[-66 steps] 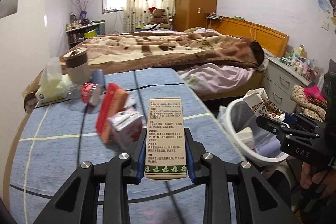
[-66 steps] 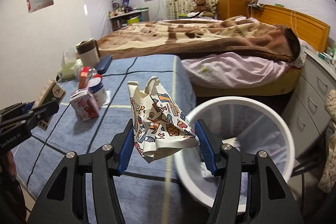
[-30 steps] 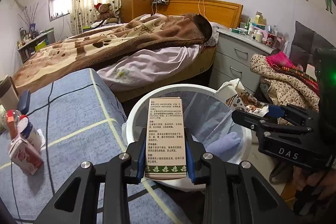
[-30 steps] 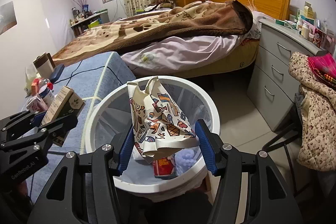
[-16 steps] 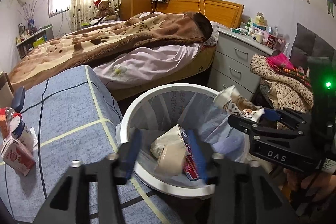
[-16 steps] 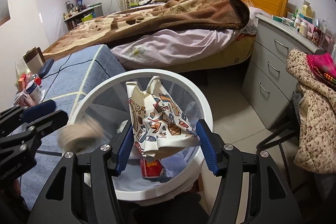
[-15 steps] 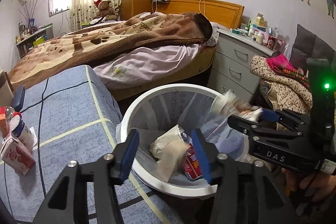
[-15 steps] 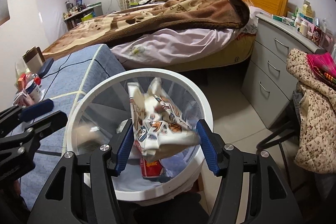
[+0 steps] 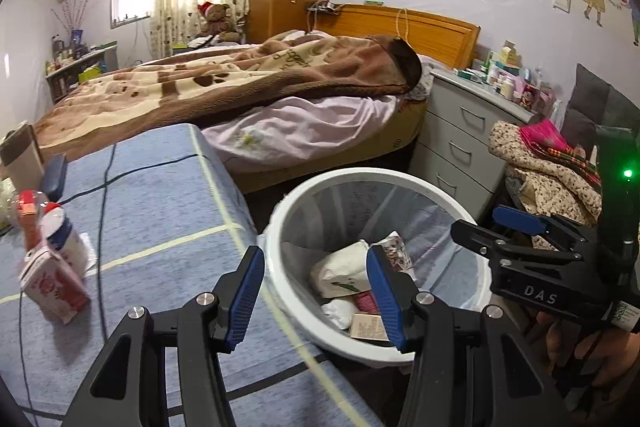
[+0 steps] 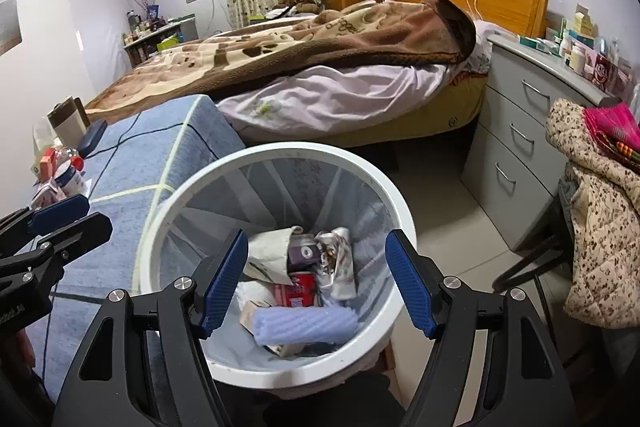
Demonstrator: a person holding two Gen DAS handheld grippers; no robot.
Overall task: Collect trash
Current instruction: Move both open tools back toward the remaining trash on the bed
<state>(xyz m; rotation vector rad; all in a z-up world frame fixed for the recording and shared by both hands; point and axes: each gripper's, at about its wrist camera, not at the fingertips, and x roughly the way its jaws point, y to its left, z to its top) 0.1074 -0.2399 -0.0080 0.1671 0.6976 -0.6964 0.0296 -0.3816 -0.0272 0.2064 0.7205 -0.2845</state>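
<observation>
A white trash bin stands beside the blue-covered table. It holds several pieces of trash: the tan medicine box, the patterned paper bag, a red packet and a pale blue roll. My left gripper is open and empty over the bin's near left rim. My right gripper is open and empty right above the bin. Each gripper also shows in the other view: the right one, the left one.
On the blue table stand a red-white carton, a white jar, a red item and a cup. A bed, grey drawers and piled clothes surround the bin.
Both grippers opened over the bin. The medicine box dropped from the left and the patterned bag from the right; both now lie in the bin.
</observation>
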